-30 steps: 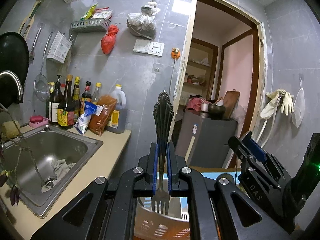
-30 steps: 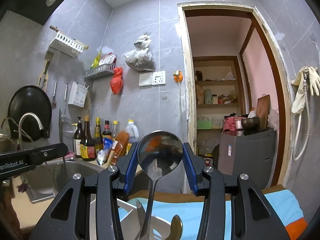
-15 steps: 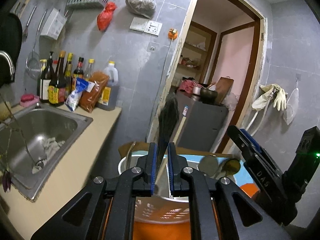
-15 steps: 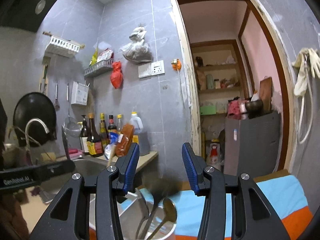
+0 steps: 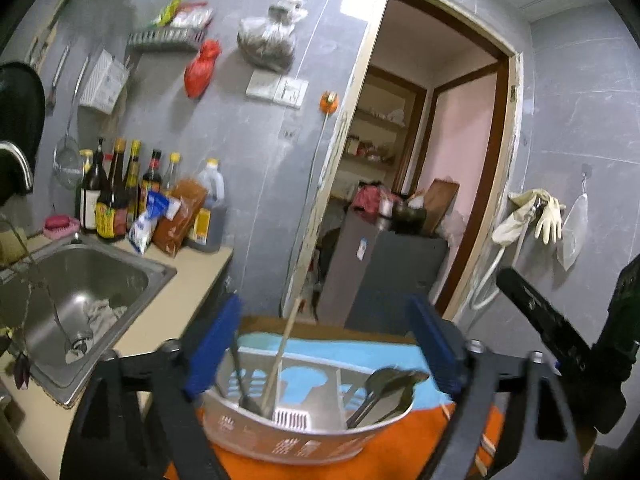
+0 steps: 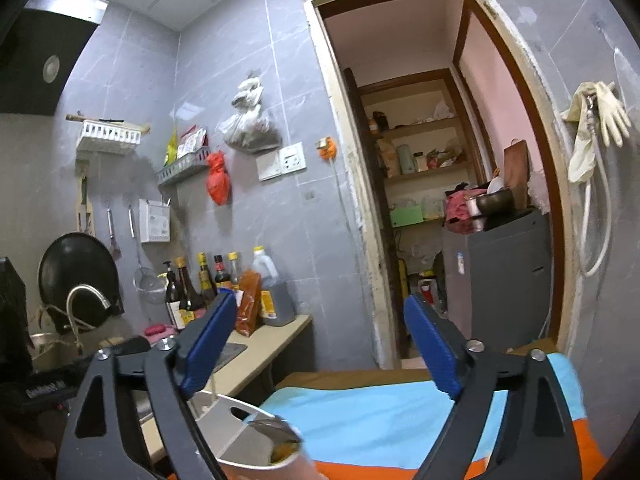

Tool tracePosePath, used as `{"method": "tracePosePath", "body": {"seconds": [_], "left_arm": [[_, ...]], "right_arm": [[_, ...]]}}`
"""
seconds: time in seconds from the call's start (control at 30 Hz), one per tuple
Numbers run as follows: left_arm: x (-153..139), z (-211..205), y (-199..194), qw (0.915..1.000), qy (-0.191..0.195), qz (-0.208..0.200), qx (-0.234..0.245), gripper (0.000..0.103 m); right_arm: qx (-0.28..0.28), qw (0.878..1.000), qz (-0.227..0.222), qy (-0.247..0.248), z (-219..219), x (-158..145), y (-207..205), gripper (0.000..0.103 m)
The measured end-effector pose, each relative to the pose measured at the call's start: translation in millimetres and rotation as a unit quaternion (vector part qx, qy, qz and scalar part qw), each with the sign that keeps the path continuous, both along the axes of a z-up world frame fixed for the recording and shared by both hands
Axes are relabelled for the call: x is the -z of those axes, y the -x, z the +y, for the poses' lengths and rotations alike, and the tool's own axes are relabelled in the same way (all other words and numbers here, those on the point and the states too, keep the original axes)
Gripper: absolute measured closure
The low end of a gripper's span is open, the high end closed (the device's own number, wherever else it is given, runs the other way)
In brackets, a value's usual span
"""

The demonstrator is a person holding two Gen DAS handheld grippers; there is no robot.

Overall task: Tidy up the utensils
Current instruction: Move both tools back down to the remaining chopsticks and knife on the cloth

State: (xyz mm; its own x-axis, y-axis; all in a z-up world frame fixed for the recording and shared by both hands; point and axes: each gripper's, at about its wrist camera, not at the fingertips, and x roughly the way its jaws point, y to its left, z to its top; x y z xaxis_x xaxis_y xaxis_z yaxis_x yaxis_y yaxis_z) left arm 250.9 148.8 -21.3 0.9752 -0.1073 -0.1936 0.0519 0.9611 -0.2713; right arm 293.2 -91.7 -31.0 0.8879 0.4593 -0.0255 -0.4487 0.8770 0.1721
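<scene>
Crowding the counter beside the sink (image 5: 92,280), bottles (image 5: 116,196) stand clear of the caddy (image 5: 296,436).

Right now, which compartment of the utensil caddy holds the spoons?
The right-hand compartment of the utensil caddy, seen from the left wrist: the spoons lean there with bowls up. The left compartment holds the fork and a chopstick.

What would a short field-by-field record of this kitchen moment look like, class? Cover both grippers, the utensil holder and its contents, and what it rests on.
left gripper: open, empty, above the holder
right gripper: open, empty
utensil holder: pale perforated caddy with inner dividers
left compartment: fork and chopsticks standing inside
right compartment: spoons leaning, bowls up
surface: blue and orange cloth
nearby: steel sink on the left
</scene>
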Motion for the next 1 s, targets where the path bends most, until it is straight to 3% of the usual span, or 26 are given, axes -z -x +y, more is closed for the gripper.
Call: {"method": "tracePosePath", "body": {"seconds": [0.03, 0.1, 0.47, 0.8, 1.0], "left_arm": [[-2, -4, 0, 1.0000, -0.003, -0.005, -0.002, 0.012], [-7, -15, 1, 0.9999, -0.012, -0.011, -0.005, 0.009], [-15, -75, 5, 0.9986, -0.045, -0.029, 0.002, 0.005], [6, -128, 10, 0.9979, -0.059, -0.027, 0.006, 0.005], [24, -151, 10, 0.9970, -0.074, -0.019, 0.012, 0.005]], "right_arm": [[0.001, 1.000, 0.000, 0.003, -5, -2, 1, 0.003], [0.009, 1.000, -0.004, 0.006, -19, -6, 5, 0.000], [0.044, 0.998, -0.005, 0.039, -88, -13, 25, 0.000], [0.083, 0.994, 0.006, 0.071, -136, 14, 38, 0.000], [0.104, 0.990, 0.035, 0.089, -155, 35, 37, 0.000]]}}
